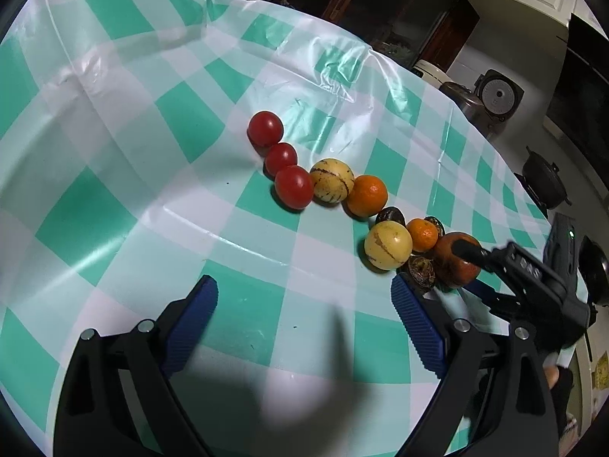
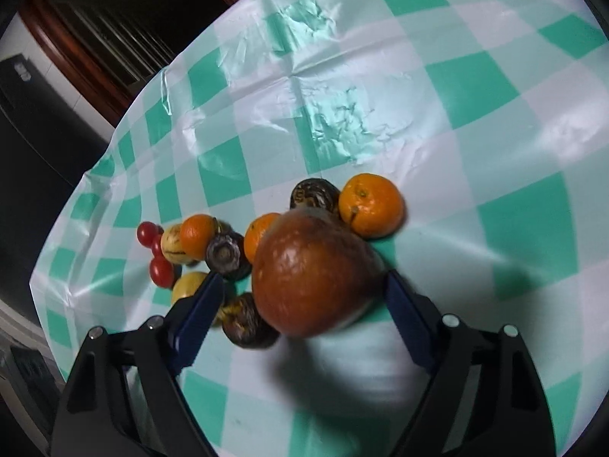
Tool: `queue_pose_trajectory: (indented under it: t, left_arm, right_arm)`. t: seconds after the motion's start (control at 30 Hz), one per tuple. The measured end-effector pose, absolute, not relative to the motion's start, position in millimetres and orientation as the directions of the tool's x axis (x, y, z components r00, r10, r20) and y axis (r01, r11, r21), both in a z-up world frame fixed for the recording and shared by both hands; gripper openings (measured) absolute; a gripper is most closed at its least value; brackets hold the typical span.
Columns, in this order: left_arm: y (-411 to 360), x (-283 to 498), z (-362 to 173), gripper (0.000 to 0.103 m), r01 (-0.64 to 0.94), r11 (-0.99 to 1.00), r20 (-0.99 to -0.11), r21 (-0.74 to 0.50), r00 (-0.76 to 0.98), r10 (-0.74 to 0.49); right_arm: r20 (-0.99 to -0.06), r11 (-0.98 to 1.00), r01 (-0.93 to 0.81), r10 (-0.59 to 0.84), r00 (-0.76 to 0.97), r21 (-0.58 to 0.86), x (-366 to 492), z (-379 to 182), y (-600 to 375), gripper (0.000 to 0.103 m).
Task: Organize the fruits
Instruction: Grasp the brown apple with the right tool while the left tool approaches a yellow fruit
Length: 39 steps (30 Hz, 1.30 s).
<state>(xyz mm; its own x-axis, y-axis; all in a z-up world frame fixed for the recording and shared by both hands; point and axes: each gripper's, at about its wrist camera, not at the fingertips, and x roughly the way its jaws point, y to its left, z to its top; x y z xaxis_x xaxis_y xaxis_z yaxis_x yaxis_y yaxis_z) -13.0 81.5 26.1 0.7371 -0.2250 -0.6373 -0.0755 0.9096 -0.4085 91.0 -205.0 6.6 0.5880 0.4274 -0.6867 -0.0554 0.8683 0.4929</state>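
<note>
Right wrist view: the right claw stands wide, its blue pads flanking the large red-brown fruit; the right pad lies at the fruit's flank, the left pad stands apart from it, so no grip is made yet. This fruit is the biggest and probably the heaviest; its skin looks smooth and glossy, so it may slip. A hold across its widest girth, pads square to the sides, seems best. Just beyond the claw tips lies an orange, firm and lightly pebbled, likely easy to pinch at its middle. Dark wrinkled fruits sit beside the left pad; they look tough-shelled and light. Left wrist view: the left claw hangs open over bare cloth, holding nothing. Ahead of it and to its right lie two yellow striped fruits, smooth and possibly soft. Farthest ahead, three tomatoes touch in a row: small, thin-skinned, easily crushed, calling for a gentle squeeze.
</note>
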Motion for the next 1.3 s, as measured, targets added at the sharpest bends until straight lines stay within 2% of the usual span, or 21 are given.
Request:
queue_pose_trajectory:
  t: [0.4,0.47,0.5,0.83,1.07,1.13,1.3]
  left_arm:
    - [76,-12,27,0.089,-0.072,0.919,-0.637,-0.387,0.741,-0.211]
    - [78,-13,27,0.089,-0.075,0.917,-0.636,-0.392,0.742,-0.211]
    - [78,-13,27,0.089,-0.075,0.916,-0.633,-0.395,0.745,-0.212]
    - [82,-11,22,0.089,-0.098,0.912,-0.649,-0.398,0.733,-0.204]
    - [80,-7,19,0.089,-0.092,0.917,-0.670,-0.389,0.711,-0.213]
    - [76,-7,19,0.089,-0.079,0.921,-0.677,-0.381,0.702,-0.220]
    - [48,3,24,0.089,-0.050,0.965,-0.718,-0.259,0.678,-0.157]
  right_arm:
    - [-0.723,0.907,-0.045,0.363,0.587,0.418,104,2,-186,0.081]
    - [-0.720,0.904,-0.041,0.365,0.590,0.425,103,2,-188,0.076]
    - [-0.721,0.905,-0.028,0.357,0.594,0.424,103,1,-191,0.067]
    - [-0.700,0.885,-0.014,0.379,0.606,0.466,87,-1,-211,0.067]
    - [-0.669,0.877,0.037,0.339,0.661,0.480,31,-1,-279,0.066]
    - [-0.653,0.851,0.055,0.359,0.667,0.523,24,-4,-299,0.067]
    - [-0.614,0.797,0.062,0.410,0.674,0.601,17,-11,-322,0.067]
